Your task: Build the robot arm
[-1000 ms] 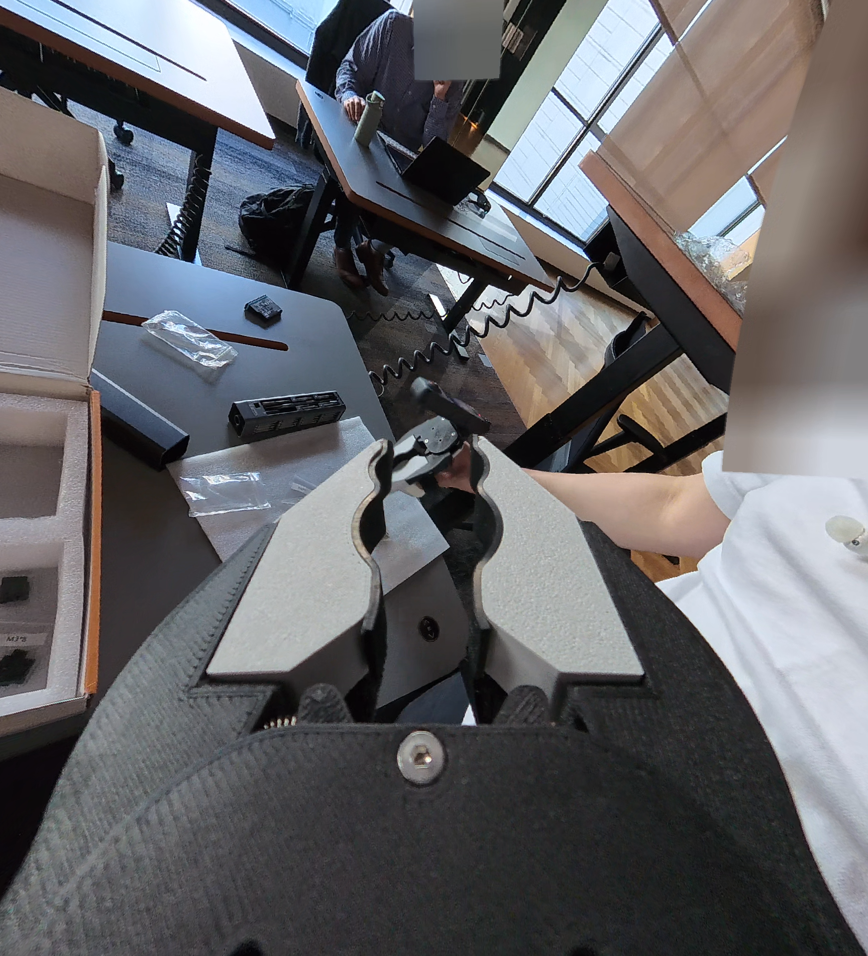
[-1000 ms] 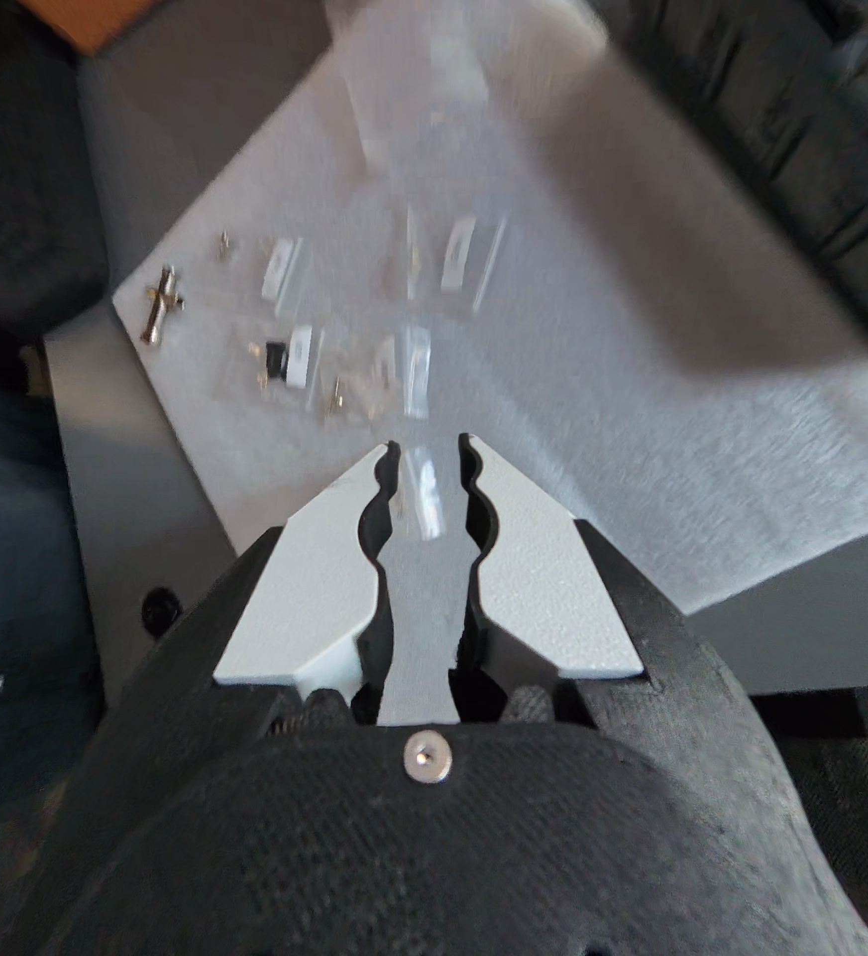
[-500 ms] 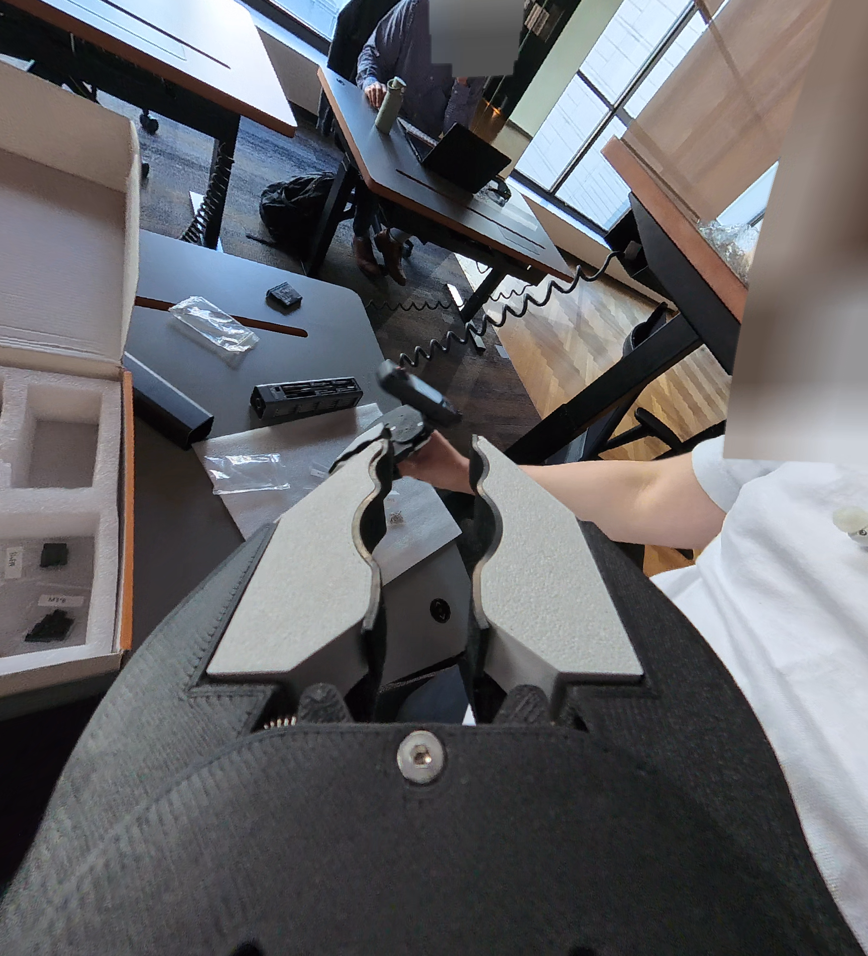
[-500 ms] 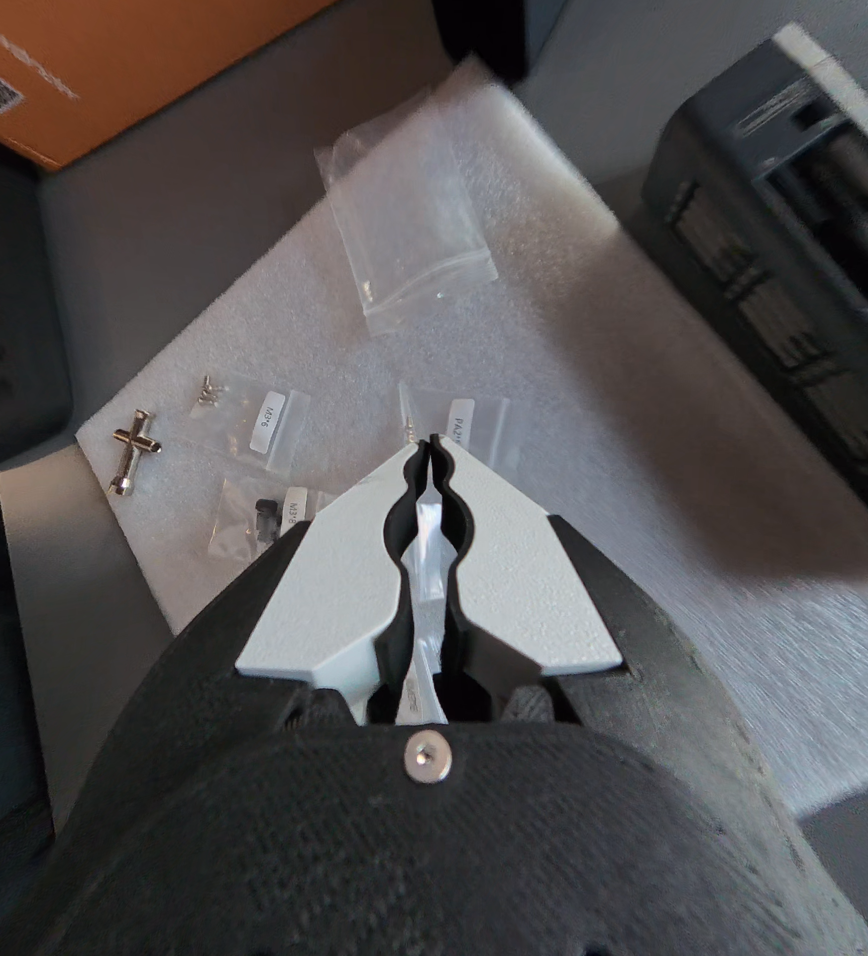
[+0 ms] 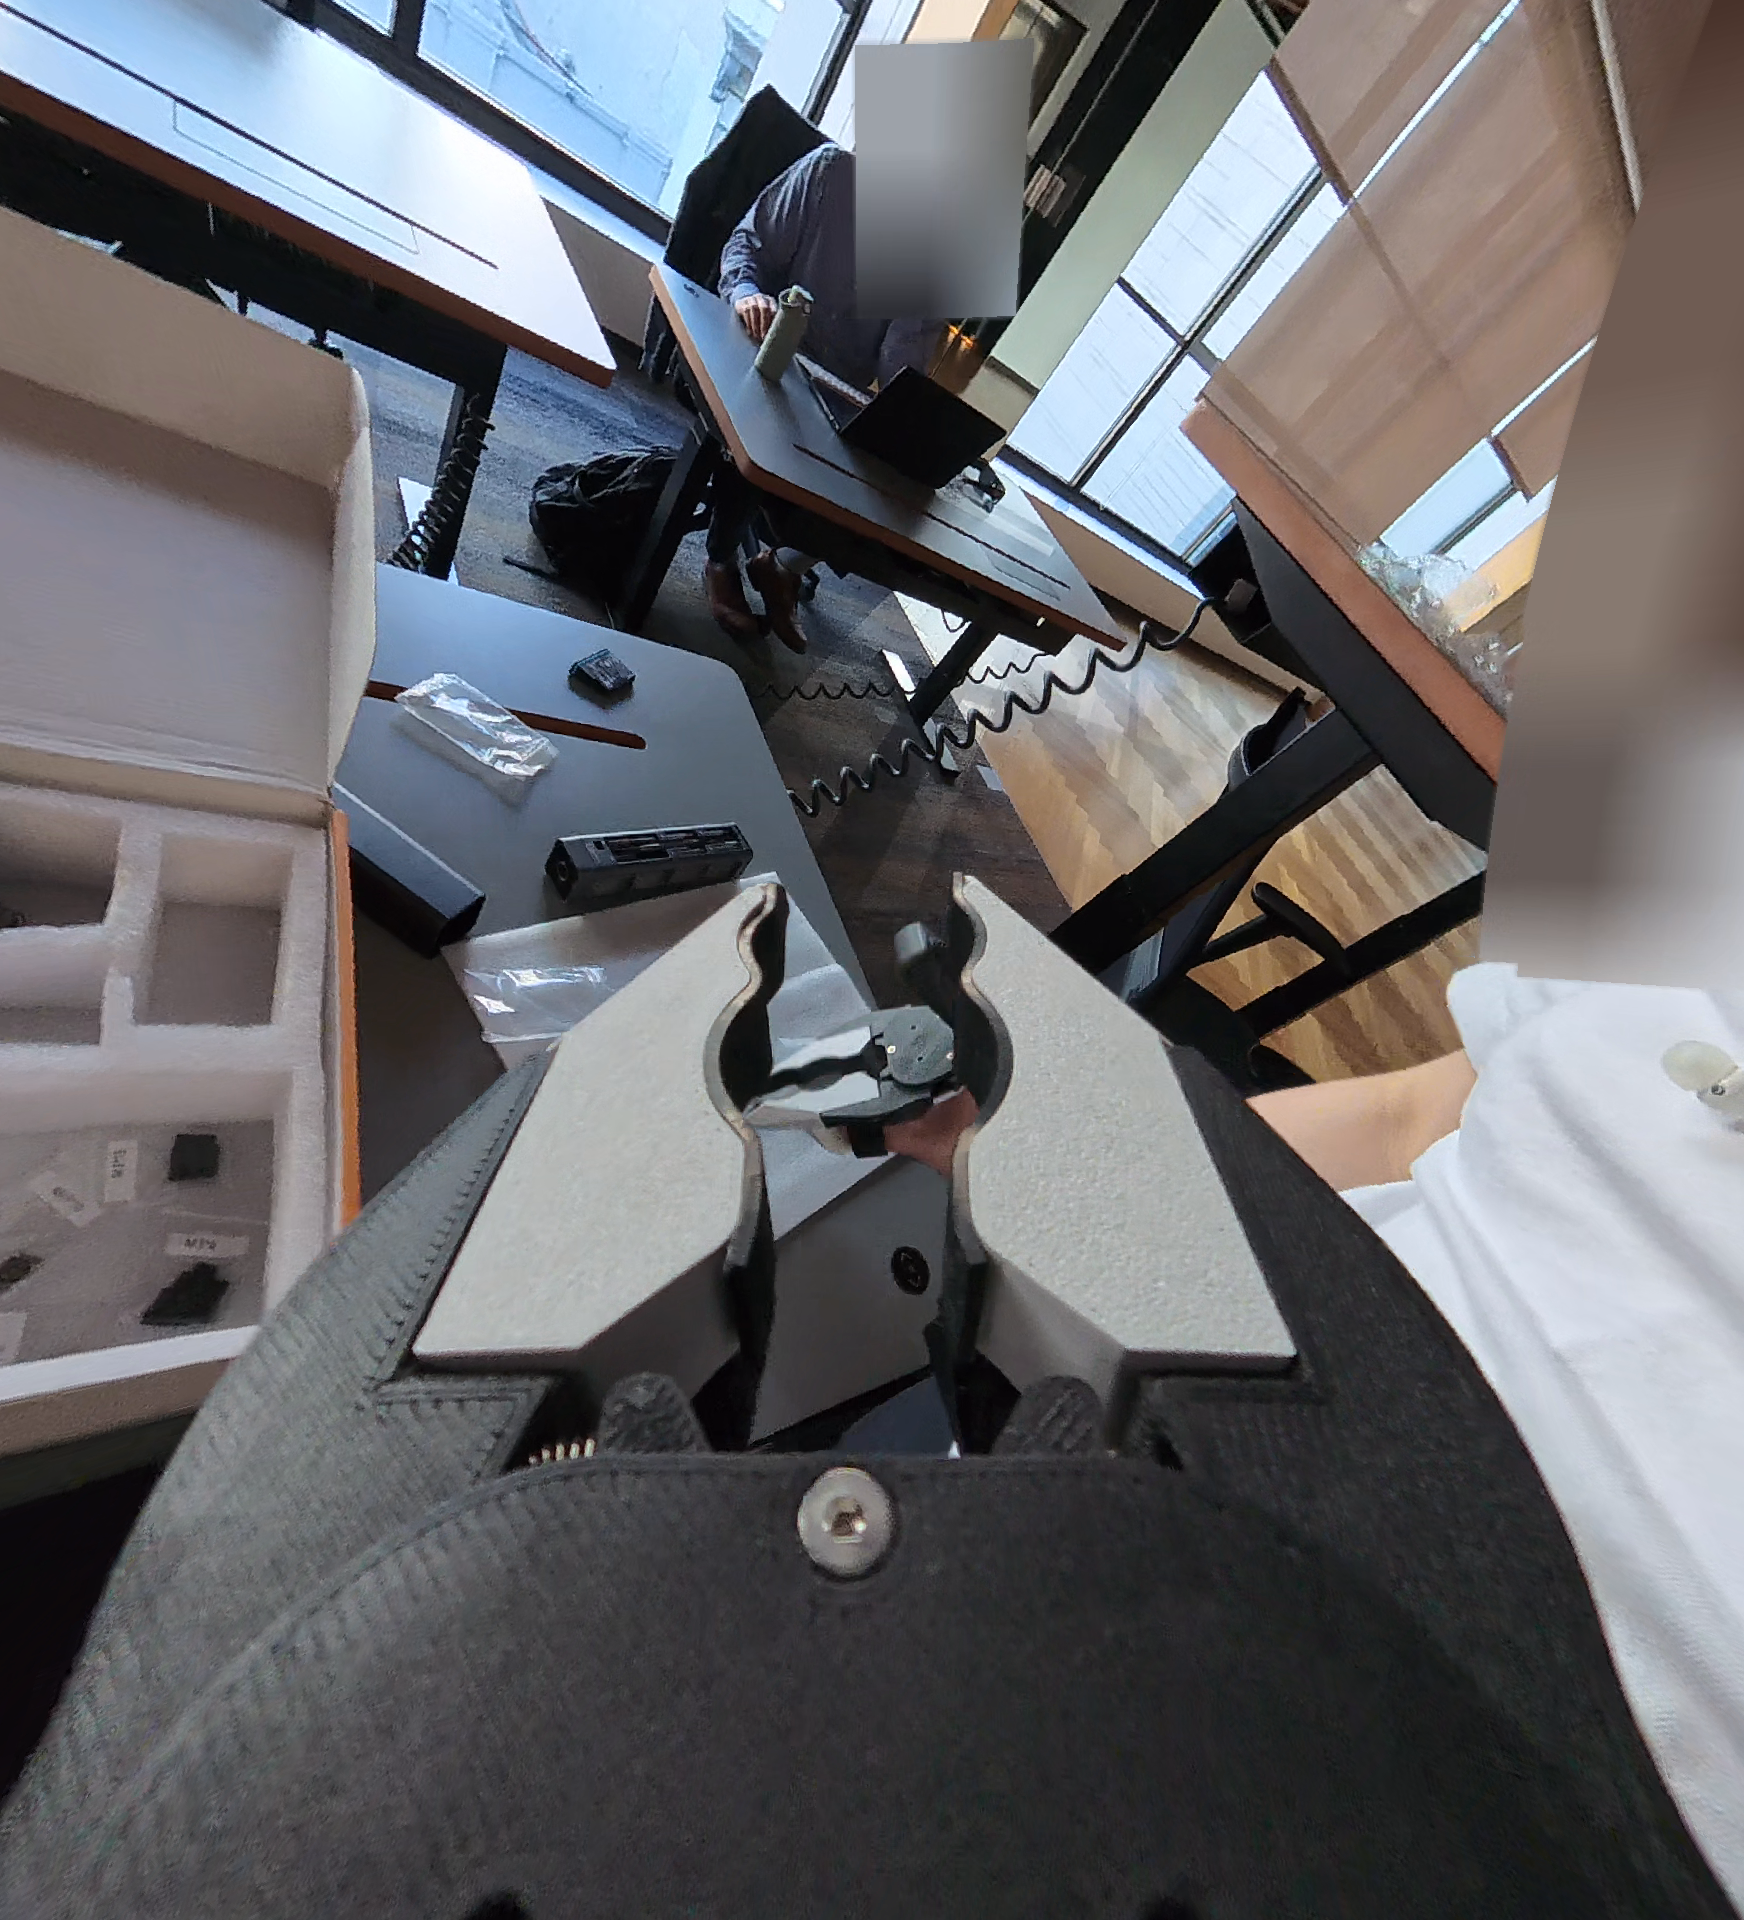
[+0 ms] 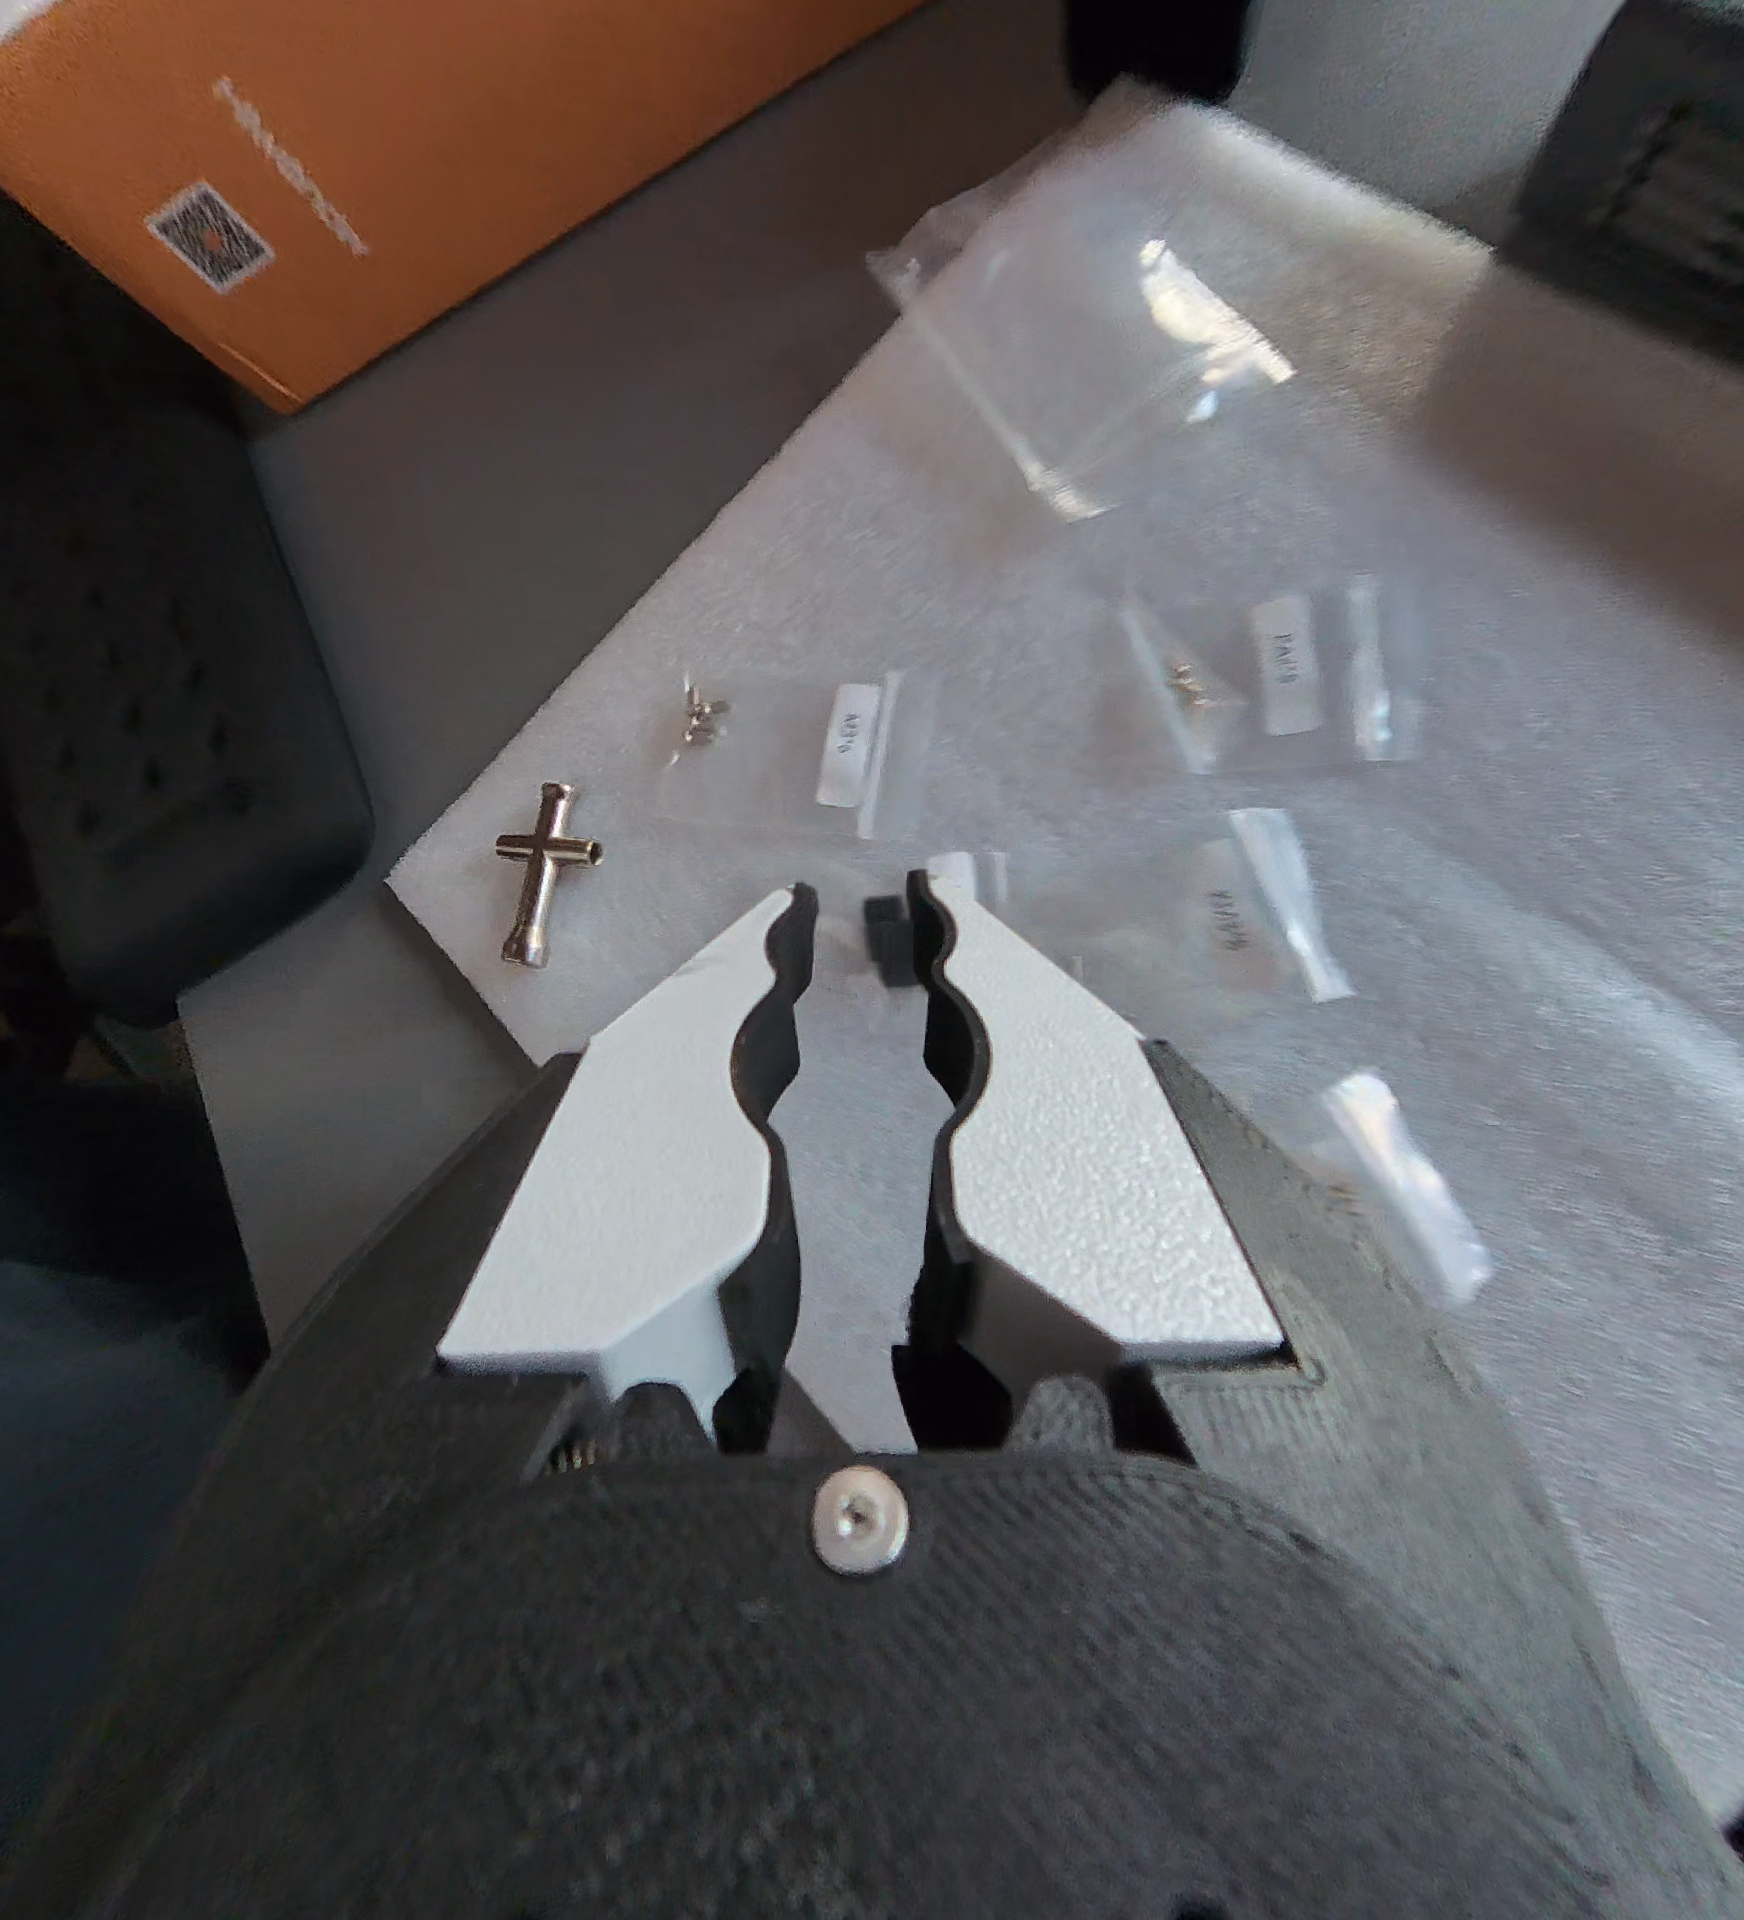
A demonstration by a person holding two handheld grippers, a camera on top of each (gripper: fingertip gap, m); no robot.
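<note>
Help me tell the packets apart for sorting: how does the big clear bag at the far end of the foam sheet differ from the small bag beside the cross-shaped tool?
The big clear bag looks empty and unlabelled; the small bag holds tiny screws and bears a white label. The big clear bag lies farther from the right gripper, the small bag beside the cross-shaped tool. Both are transparent and lie on the foam sheet.

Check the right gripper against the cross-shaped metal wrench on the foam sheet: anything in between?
Nothing visible. The right gripper is open over the foam sheet. The wrench lies just left of its fingertips in the view, with only bare foam between. The small bags lie ahead, off that line.
</note>
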